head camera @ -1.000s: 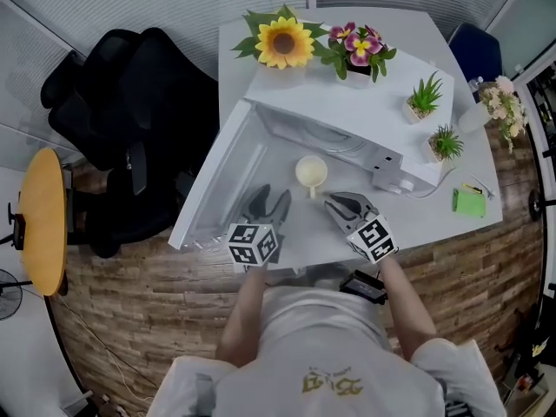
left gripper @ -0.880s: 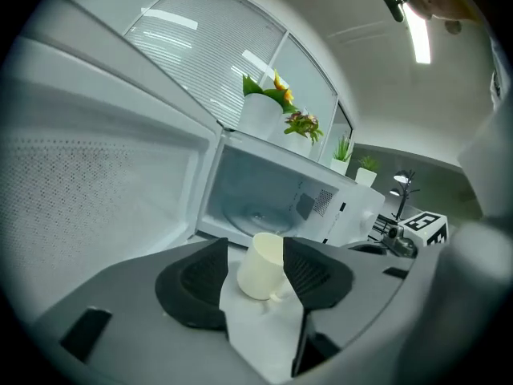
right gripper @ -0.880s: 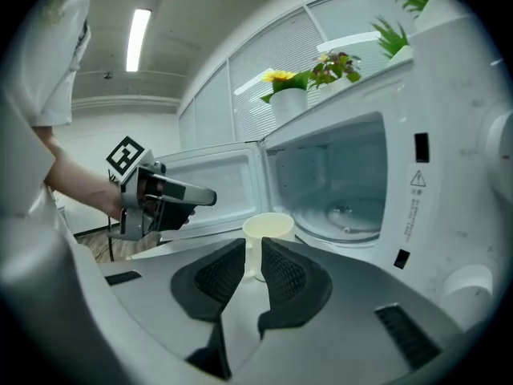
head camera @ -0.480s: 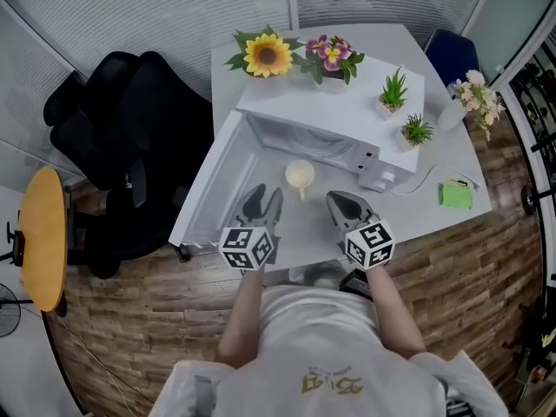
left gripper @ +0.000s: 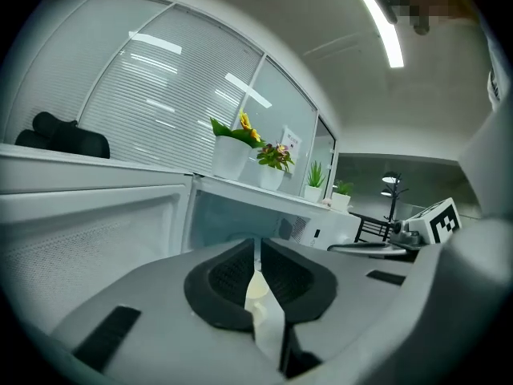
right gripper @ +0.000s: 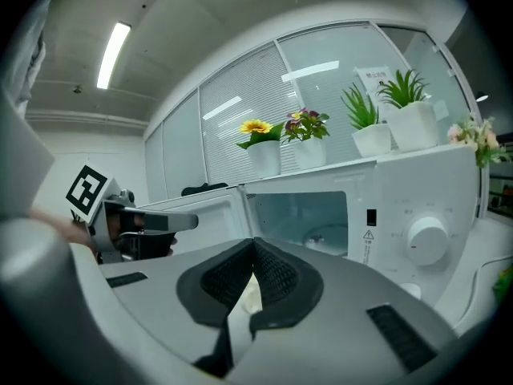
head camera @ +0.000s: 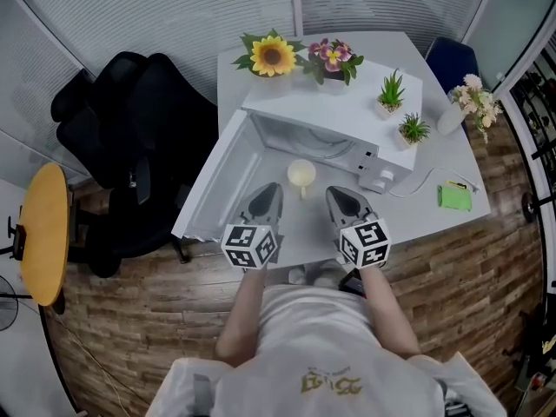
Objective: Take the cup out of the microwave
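Small cream cup with a handle (head camera: 301, 174) stands upright on the white table (head camera: 417, 220), outside the oven and just in front of the open cavity of the white microwave (head camera: 347, 115). The white microwave door (head camera: 221, 176) is swung wide to the left of the cup.

My two grippers sit side by side on the near side of the cup, not touching it, both pointing at the cavity. My left gripper (head camera: 270, 189) is closing, its jaws down to a thin slit with nothing between them. In the left gripper view the cup (left gripper: 256, 291) only shows past the pads (left gripper: 228, 275). My right gripper (head camera: 335, 193) has its jaws pressed together and is empty. In its own view the cup (right gripper: 250, 295) peeks out below the tips.

On the microwave top I see a sunflower in a white pot (head camera: 272, 55), a pot of pink flowers (head camera: 330, 55) and two small green plants (head camera: 391, 92). A black office chair (head camera: 130, 137) stands left of the table, and a small green object (head camera: 453, 195) lies at the table's right.
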Tool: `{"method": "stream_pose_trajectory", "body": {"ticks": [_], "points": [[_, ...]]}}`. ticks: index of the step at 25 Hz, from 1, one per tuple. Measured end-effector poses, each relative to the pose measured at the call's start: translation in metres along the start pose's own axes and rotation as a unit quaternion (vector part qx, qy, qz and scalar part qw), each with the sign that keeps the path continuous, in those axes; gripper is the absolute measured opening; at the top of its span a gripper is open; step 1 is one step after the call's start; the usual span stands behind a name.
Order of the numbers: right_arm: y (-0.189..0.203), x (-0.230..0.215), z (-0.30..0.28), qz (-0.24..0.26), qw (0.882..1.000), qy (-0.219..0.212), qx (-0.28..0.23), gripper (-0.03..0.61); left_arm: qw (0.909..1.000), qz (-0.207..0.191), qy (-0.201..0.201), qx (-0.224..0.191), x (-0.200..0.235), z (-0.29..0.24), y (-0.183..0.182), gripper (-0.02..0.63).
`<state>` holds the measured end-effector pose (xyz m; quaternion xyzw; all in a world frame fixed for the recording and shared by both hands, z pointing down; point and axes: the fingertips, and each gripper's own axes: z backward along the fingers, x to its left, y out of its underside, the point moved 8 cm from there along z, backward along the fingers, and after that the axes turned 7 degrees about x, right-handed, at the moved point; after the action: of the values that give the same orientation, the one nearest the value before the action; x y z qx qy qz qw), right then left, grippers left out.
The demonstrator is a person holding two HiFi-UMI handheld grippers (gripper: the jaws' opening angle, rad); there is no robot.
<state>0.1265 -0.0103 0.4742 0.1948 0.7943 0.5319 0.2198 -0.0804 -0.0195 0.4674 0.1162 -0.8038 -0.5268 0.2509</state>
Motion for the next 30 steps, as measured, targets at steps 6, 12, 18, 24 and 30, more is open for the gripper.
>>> {"method": "stream_pose_trajectory", "body": {"ticks": [6,12,18,24,30], "points": [[-0.009,0.004,0.003,0.022,0.999,0.049,-0.010,0.012,0.9996,0.003,-0.024,0.014,0.007,0.010,0.001,0.012],[-0.010,0.009,0.002,0.029,0.998,0.053,-0.010,0.012,0.9995,0.004,-0.026,0.015,0.011,0.013,0.003,0.012],[-0.006,0.011,-0.002,0.025,0.999,0.048,-0.003,0.012,0.9995,0.002,-0.027,0.014,0.013,0.014,0.004,0.012],[0.000,0.015,-0.007,0.021,0.999,0.036,0.010,0.012,0.9993,0.012,-0.032,0.016,0.022,0.016,0.007,0.012],[0.002,0.014,-0.009,0.011,1.000,0.025,0.007,0.012,0.9994,0.014,-0.026,0.020,0.025,0.013,0.008,0.012]]}}
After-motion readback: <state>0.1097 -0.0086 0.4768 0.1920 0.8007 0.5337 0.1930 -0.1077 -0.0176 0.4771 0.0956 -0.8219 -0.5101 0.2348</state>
